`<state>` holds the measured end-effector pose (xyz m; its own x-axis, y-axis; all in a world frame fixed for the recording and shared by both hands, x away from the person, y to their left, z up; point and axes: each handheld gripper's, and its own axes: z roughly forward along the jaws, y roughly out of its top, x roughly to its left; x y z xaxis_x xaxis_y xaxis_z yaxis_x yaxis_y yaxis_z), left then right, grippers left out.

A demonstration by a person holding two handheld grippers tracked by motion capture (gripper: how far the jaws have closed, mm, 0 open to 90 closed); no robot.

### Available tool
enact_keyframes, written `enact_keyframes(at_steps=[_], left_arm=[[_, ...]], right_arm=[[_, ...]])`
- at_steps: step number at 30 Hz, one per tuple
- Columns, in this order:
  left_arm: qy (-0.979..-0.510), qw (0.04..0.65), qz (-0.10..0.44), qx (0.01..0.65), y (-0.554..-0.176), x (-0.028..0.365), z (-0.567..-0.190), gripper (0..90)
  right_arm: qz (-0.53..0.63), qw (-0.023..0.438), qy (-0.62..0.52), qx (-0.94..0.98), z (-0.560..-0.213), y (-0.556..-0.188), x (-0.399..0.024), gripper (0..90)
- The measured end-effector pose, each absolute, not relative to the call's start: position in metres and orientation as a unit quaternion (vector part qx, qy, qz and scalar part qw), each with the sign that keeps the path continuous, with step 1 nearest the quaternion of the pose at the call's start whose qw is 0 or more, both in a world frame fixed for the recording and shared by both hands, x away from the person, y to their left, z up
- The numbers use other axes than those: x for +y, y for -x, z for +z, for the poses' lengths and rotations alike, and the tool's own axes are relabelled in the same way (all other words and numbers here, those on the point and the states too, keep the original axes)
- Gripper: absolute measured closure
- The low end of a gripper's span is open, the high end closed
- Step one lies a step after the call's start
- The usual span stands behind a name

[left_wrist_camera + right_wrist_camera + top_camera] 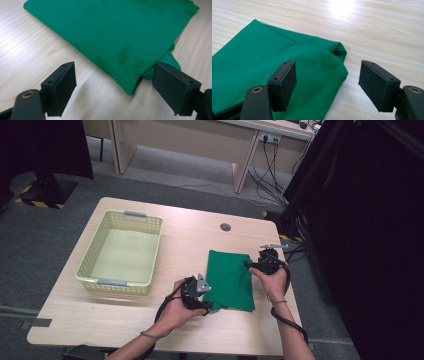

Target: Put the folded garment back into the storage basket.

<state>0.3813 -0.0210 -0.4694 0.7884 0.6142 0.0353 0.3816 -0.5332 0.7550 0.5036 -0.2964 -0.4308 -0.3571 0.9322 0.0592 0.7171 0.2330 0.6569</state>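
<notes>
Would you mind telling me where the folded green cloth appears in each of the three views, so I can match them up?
High view: green cloth lies right of centre on the table, between the two grippers.
Left gripper view: it runs from the top down to a corner between the open jaws.
Right gripper view: it covers the left side and passes under the left jaw.
Shared landmark: the pale wooden table under the cloth.

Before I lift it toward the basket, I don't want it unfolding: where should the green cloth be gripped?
Take the folded green cloth at its stacked corners: left gripper on the near-left corner, right gripper on the far-right one, each sliding in level from outside. Layers meet there, so one pinch probably catches all.
</notes>
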Motion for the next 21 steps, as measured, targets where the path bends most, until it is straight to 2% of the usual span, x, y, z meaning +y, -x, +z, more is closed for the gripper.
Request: enact_keyframes(at_steps=[6, 21], left_arm=[[-0.862, 0.388, 0.143, 0.293, -0.385, -0.023, -0.47, 18.8], [-0.868, 0.381, 0.142, 0.284, -0.385, -0.023, -0.472, 25.9]], right_arm=[[0.301, 0.17, -0.544, 0.765, -0.434, -0.519, -0.296, 29.2], [0.286, 0.141, -0.55, 0.772, -0.45, -0.545, -0.289, 27.2]])
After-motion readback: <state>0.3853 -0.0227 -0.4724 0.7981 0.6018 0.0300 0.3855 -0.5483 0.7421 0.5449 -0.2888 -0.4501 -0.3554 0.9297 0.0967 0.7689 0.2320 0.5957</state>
